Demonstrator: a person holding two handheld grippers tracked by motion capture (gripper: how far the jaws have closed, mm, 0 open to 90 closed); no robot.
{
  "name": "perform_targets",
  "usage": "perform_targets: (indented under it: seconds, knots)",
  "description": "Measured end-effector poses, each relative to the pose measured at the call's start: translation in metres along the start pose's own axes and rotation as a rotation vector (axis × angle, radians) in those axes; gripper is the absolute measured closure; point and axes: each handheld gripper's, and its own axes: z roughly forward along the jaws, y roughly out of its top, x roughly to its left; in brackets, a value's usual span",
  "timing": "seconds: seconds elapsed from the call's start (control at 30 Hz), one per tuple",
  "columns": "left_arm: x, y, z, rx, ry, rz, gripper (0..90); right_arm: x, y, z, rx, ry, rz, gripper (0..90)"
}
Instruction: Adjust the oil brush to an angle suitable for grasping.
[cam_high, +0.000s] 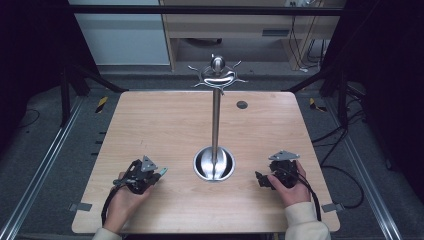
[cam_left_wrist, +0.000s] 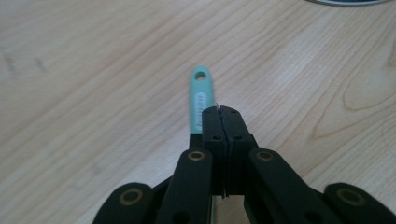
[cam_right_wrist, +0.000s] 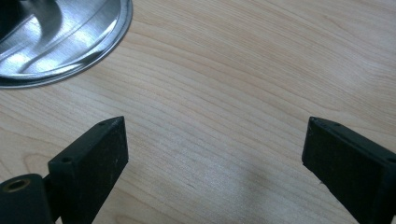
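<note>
A teal handle (cam_left_wrist: 201, 91) with a hole in its end sticks out past the tips of my left gripper (cam_left_wrist: 223, 109), whose jaws are pressed together on it. In the high view that gripper (cam_high: 159, 172) rests low at the table's front left, and the teal tip (cam_high: 163, 171) points toward the steel stand. The rest of the teal-handled tool is hidden under the jaws. My right gripper (cam_high: 260, 179) sits at the front right, aimed at the stand's base. Its jaws stand wide open (cam_right_wrist: 215, 135) over bare wood with nothing between them.
A steel stand rises from mid-table: a round dish base (cam_high: 214, 164), a thin pole (cam_high: 216, 120) and a ring of hooks (cam_high: 218, 75) on top. The base's rim (cam_right_wrist: 56, 42) lies close ahead of the right gripper. A small dark disc (cam_high: 242, 104) sits in the tabletop (cam_high: 165, 125) at the back.
</note>
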Motion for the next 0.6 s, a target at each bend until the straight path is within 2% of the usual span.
perform_targets:
  seconds: [0.07,0.2,0.3,0.37,0.43,0.6]
  knots:
    - [0.003,0.002,-0.008,0.031,0.015,-0.003,86.4,0.000,0.000,0.000,-0.002,-0.003,-0.002,7.6]
    - [0.010,0.001,-0.021,0.118,0.014,-0.008,78.6,0.001,0.000,0.000,0.001,-0.005,-0.002,7.6]
    - [0.015,0.001,-0.029,0.157,0.013,-0.026,73.0,0.001,0.000,0.000,0.000,-0.004,-0.003,7.6]
    - [0.017,0.001,-0.030,0.176,0.006,-0.036,70.3,0.001,0.000,0.000,0.000,-0.006,-0.005,7.6]
    - [0.019,0.002,-0.032,0.212,0.008,-0.044,62.3,0.000,0.000,-0.001,-0.006,-0.003,-0.002,7.6]
    - [0.020,0.004,-0.032,0.260,-0.027,-0.062,48.2,0.000,0.000,-0.001,-0.004,-0.002,-0.001,7.6]
